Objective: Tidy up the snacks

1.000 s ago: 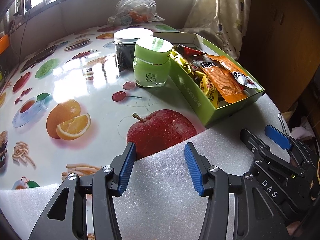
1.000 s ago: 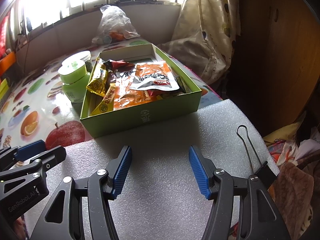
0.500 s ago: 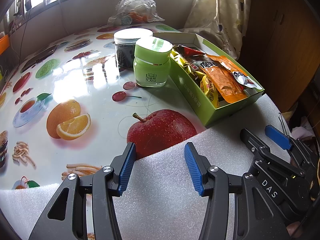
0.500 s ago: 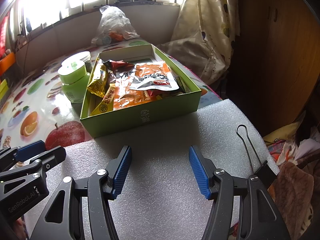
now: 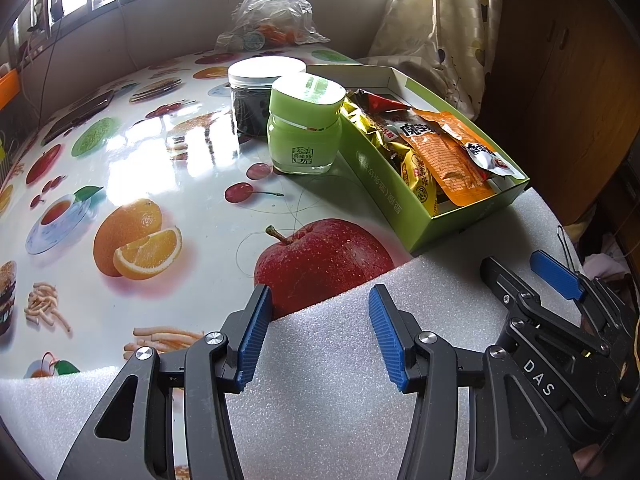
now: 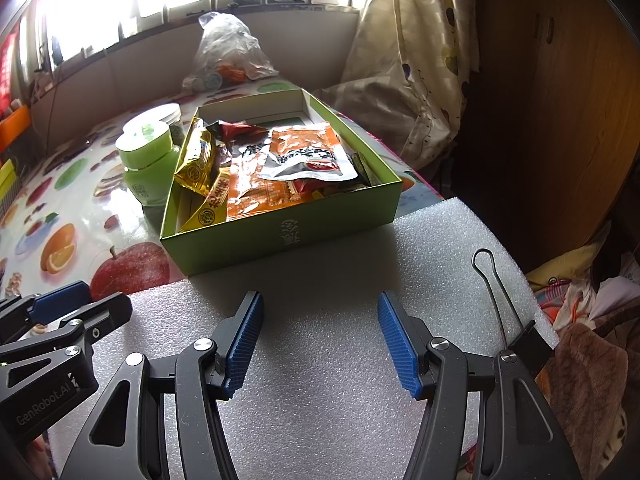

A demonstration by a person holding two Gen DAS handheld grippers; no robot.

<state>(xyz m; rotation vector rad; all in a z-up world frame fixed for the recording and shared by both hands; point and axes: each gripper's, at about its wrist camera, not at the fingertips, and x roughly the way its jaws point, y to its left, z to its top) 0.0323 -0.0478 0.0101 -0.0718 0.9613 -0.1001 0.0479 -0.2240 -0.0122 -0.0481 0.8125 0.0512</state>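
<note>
The snack packets already lie piled in the green box on the table, so little seems left, while the left claw and right claw hover open and empty.

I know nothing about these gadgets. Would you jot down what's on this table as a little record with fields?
surface: table with a fruit-print cover, white foam sheet at the near edge
box: open green box, its near end on the foam
contents: snack packets, an orange packet and gold ones among them
beside box: green jar, touching or nearly touching the box wall; dark-filled jar with a white lid behind it
far end: clear plastic bag
left gripper: open, empty, over the foam
right gripper: open, empty, over the foam
</note>
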